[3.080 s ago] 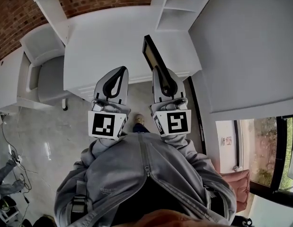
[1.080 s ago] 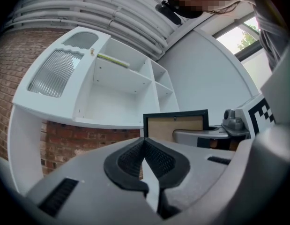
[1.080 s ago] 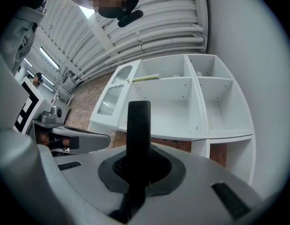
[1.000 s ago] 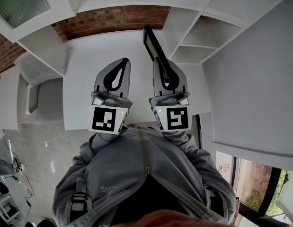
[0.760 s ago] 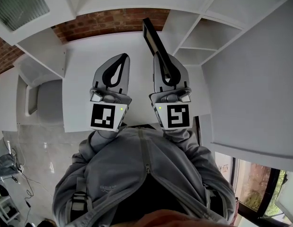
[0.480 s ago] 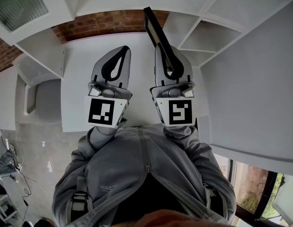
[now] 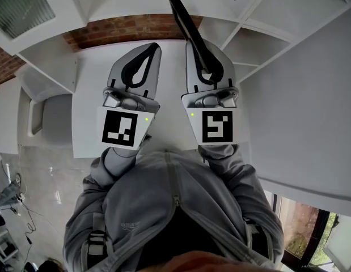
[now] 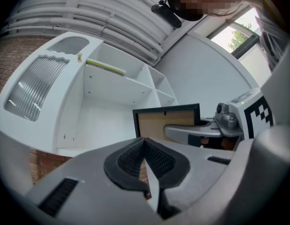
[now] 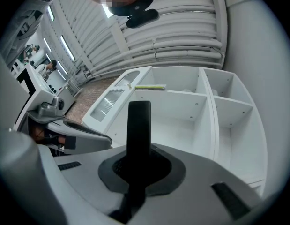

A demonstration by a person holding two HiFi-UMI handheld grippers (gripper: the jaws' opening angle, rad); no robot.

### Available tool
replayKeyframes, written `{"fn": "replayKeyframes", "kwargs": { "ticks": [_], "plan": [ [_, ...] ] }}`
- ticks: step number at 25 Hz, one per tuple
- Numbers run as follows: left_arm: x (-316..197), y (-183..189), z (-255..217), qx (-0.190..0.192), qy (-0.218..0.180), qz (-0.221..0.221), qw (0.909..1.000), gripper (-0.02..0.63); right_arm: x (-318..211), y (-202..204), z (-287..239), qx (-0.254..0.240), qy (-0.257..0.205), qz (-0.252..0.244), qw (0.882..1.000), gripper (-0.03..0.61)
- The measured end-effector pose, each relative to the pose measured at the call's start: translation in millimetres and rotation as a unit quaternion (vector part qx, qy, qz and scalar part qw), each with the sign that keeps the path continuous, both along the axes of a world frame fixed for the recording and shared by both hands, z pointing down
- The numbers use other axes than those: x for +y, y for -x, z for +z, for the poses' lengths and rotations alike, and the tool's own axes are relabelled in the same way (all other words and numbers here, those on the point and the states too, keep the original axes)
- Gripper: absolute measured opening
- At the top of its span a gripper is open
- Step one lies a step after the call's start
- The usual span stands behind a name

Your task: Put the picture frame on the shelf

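The picture frame (image 7: 180,13) before the shelf (image 7: 252,35)
It sits in the right gripper (image 7: 195,45), the left gripper (image 7: 155,47) just beside on its left; the desk (image 7: 90,112) lies below both.

Both grippers stand higher in the head view than three seconds ago. The left gripper (image 7: 152,50) and the right gripper (image 7: 193,45) have risen from over the front edge of the desk (image 7: 87,123) to over its back, near the brick wall (image 7: 118,27). The picture frame (image 7: 184,17), carried up with the right gripper, now crosses the brick strip, and its top end shows in front of the white shelf unit (image 7: 266,21). The floor (image 7: 28,197) fills less of the view and the shelves fill more.
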State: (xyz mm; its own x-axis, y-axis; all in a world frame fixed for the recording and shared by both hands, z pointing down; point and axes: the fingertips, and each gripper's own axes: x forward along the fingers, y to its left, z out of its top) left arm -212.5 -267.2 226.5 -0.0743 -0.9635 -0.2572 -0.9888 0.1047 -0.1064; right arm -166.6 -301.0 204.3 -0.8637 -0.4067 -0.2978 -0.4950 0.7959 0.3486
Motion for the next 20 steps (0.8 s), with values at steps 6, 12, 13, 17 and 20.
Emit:
{"fn": "replayKeyframes", "kwargs": {
  "ticks": [6,12,13,17,20],
  "plan": [
    [-4,4,-13,-0.016,-0.005,-0.004,0.9998,0.008,-6,9,-17,0.015,-0.037,0.005,0.999,0.032],
    [-9,6,-20,-0.026,-0.008,-0.006,0.9996,0.008,-18,21,-23,0.076,-0.103,0.035,0.991,0.032],
    [-9,7,-21,-0.028,-0.008,-0.006,0.9996,0.008,-20,24,-22,0.091,-0.114,0.041,0.989,0.032],
    [-11,8,-25,-0.031,-0.011,-0.005,0.9994,0.008,-27,33,-21,0.13,-0.145,0.057,0.979,0.032],
    [-12,7,-28,-0.032,-0.013,-0.003,0.9994,0.008,-31,41,-20,0.161,-0.165,0.07,0.97,0.032]
  ]
}}
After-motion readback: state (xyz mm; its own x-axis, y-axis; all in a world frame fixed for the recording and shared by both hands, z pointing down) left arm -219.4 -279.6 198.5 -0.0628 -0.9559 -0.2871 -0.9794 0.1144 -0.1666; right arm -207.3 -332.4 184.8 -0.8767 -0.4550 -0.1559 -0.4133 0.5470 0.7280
